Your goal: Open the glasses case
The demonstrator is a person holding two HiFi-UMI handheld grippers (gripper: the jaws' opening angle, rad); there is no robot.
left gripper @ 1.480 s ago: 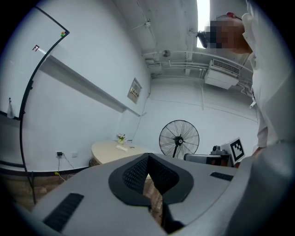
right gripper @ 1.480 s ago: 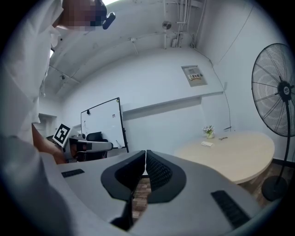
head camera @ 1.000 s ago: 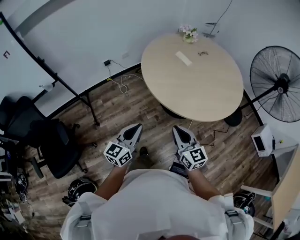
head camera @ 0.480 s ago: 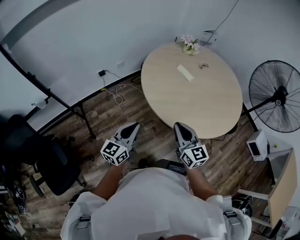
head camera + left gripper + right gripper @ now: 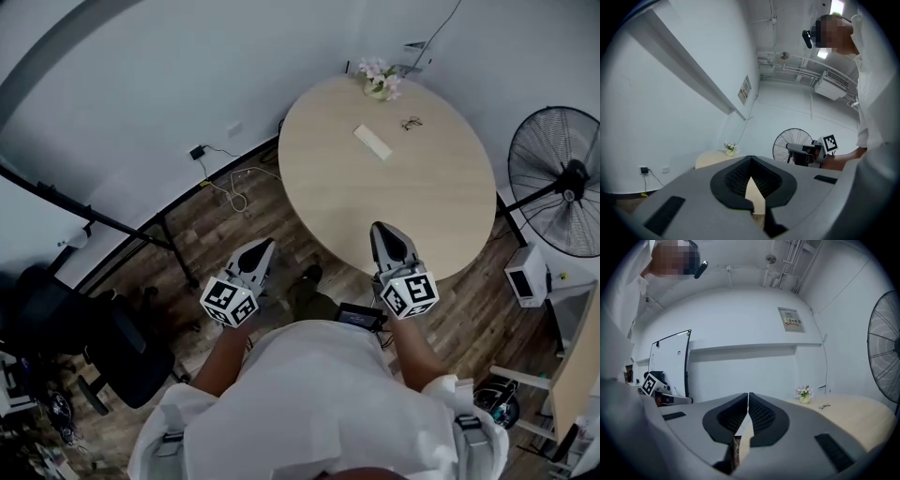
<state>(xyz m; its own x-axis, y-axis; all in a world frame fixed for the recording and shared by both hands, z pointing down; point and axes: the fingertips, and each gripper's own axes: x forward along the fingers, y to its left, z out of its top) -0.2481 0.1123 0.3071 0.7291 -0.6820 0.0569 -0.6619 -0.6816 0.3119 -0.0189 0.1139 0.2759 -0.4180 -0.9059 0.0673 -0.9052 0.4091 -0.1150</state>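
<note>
Pale, slim oblong glasses case, lying flat and askew on the round table, toward its far side

Two grippers; one round table; one glasses case; one fan.

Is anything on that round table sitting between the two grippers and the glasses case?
Nothing visible does. The glasses case lies alone on the bare table; the flowers and spectacles sit beyond it, toward the wall. The left gripper and right gripper, both shut and empty, are at the table's near side.
</note>
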